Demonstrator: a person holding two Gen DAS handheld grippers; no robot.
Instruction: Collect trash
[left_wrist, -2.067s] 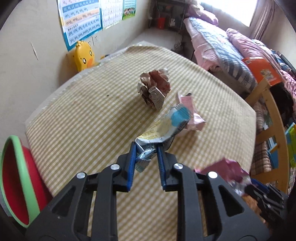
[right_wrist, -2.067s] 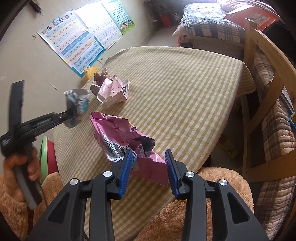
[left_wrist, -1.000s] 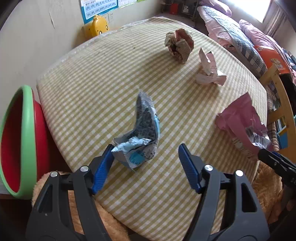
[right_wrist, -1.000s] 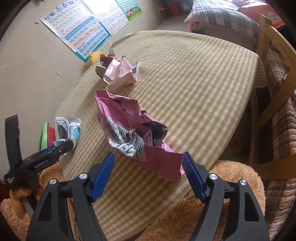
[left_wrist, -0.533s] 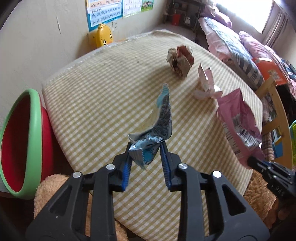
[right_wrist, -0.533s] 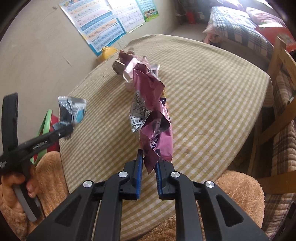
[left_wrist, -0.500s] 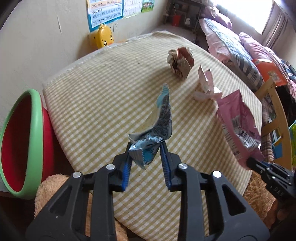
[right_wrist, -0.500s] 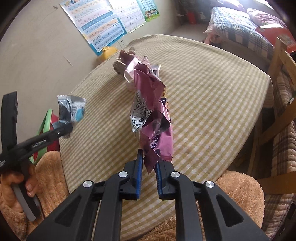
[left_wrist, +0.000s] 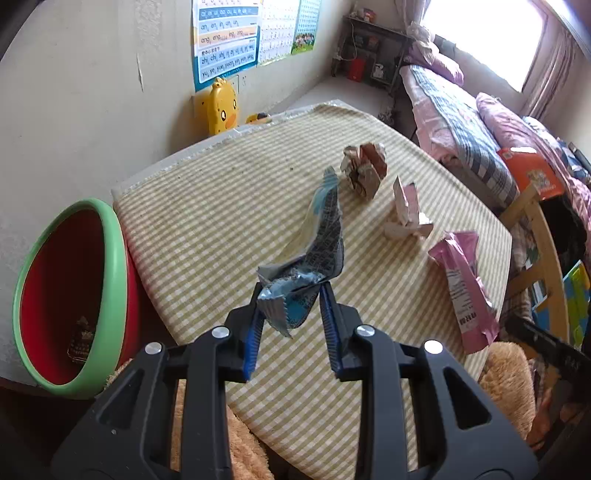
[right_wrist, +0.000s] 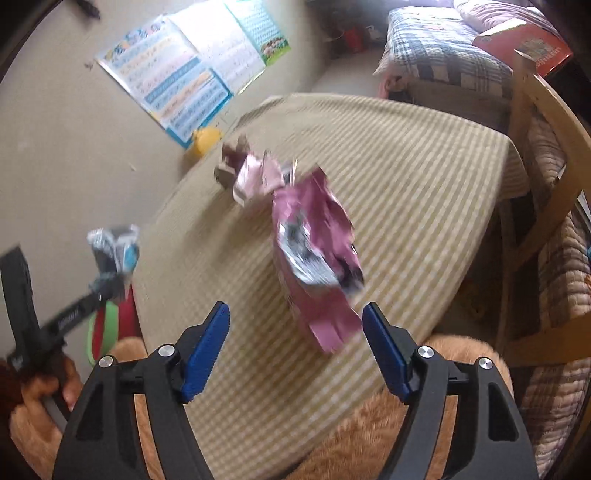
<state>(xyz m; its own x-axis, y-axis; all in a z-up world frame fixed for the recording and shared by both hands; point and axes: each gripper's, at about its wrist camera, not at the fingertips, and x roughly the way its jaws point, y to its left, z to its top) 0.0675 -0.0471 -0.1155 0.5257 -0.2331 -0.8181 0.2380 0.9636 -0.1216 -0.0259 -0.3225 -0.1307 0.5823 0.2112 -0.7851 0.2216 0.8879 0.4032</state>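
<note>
Left wrist view: left claw (left_wrist: 291, 321) clamped on blue-silver wrapper (left_wrist: 317, 240), held up over the table (left_wrist: 207, 229) near its front-left edge. Red bin w/ green rim (left_wrist: 110, 258) sits just left of the table edge. Brown crumpled ball (left_wrist: 365, 170) & pale pink scrap (left_wrist: 406, 214) lie mid-table; pink bag (left_wrist: 465, 280) by right edge.

Right wrist view (blurred): right claw (right_wrist: 295, 343) spread wide, fingers apart, nothing clamped; pink bag (right_wrist: 317, 258) between & beyond them, can't tell if it touches the table (right_wrist: 424, 177). Right table edge abuts wooden chair (right_wrist: 535, 122).

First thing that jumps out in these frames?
The blue-and-silver wrapper pinched in the left hand-held gripper, held up over the checked table. Then the pink bag, blurred, between the open fingers of the right hand-held gripper. At far left, the red bin with a green rim.
</note>
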